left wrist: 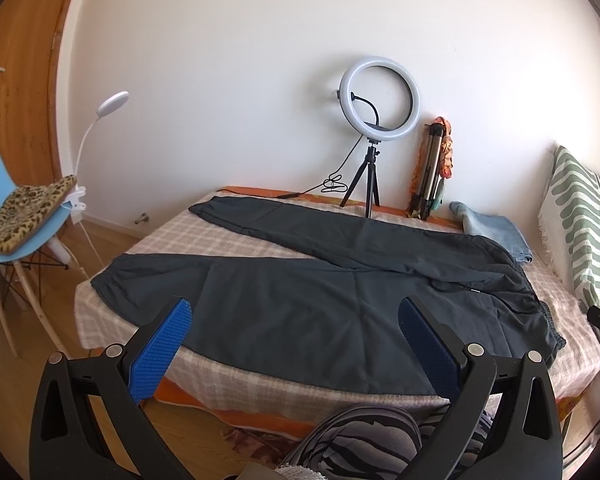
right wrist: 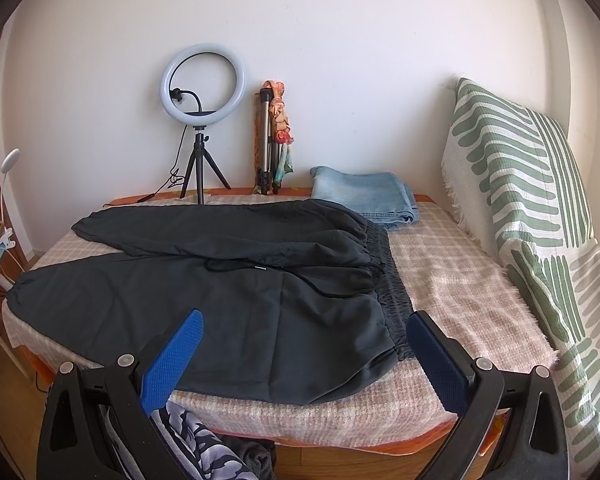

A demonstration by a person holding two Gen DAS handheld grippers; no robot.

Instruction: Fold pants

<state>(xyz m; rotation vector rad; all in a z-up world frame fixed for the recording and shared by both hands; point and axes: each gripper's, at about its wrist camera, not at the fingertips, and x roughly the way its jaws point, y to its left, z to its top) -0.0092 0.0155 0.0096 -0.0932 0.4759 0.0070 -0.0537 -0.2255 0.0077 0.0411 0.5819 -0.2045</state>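
Two views, both from the near edge of the bed (left wrist: 148, 240). Left wrist: left gripper (left wrist: 296, 312) hangs with fingers spread wide, holding nothing, above the near leg of the dark pants (left wrist: 300, 300); the legs run off left toward the cuffs, waistband to the right. Right wrist: right gripper (right wrist: 304, 328) likewise parted and empty, over the waistband (right wrist: 392, 292) corner. Long axis lies left–right, so left is nearer the cuffs, right nearer the waist.

Matt dark cloth pants (right wrist: 220, 300) lie on a coarse woven checked blanket (right wrist: 452, 280).
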